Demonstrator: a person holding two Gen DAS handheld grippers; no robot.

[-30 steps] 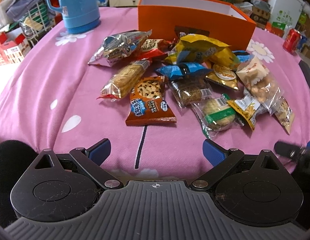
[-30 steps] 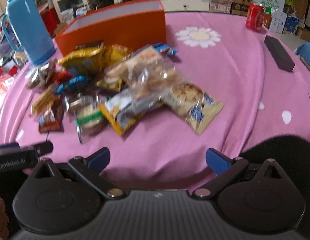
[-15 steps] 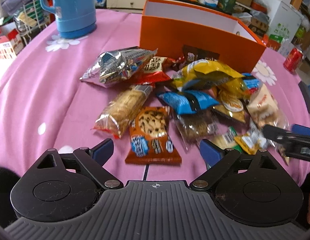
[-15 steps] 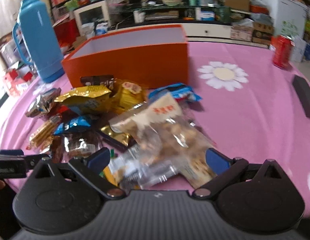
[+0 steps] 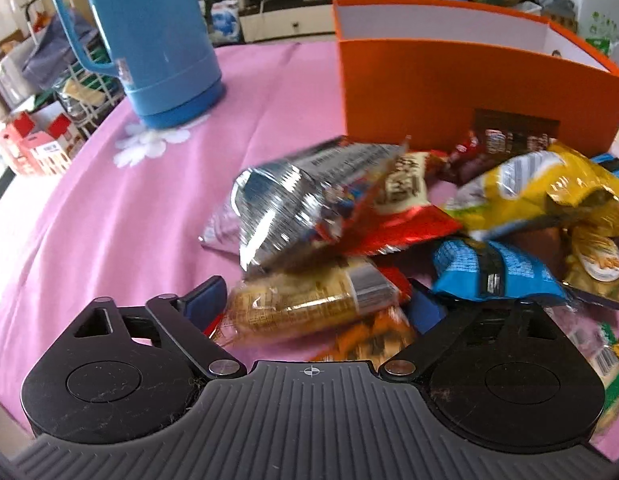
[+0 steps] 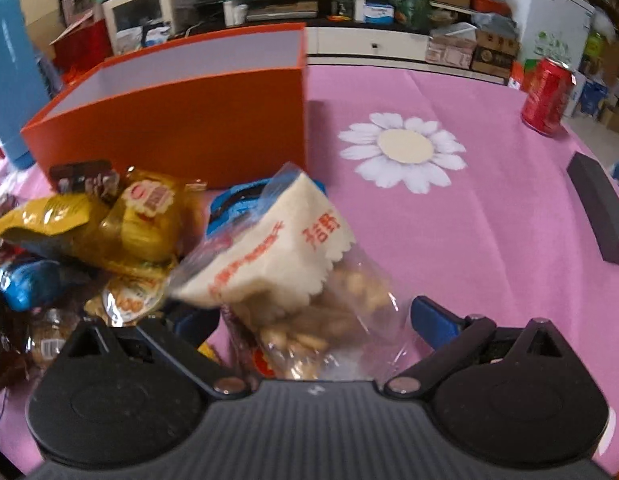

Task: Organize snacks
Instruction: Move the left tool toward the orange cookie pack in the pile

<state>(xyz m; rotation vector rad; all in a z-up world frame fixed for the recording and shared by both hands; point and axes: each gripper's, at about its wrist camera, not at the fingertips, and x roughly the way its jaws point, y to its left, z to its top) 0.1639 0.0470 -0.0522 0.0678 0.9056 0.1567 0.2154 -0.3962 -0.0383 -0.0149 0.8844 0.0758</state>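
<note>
Both tools are low over the snack heap on the pink worktop [image 6: 489,184], each straddling a packet, presumably to lift it into the orange box [image 5: 441,92] standing open just behind the pile. The left tool [image 5: 315,304] is spread around a clear-wrapped biscuit pack [image 5: 309,304], its blue fingers [image 5: 205,296] flanking it; contact is unclear. The right tool [image 6: 313,320] is spread around a clear bag of nuts [image 6: 309,280], not yet pinching. Both point forward, tilted slightly down.
</note>
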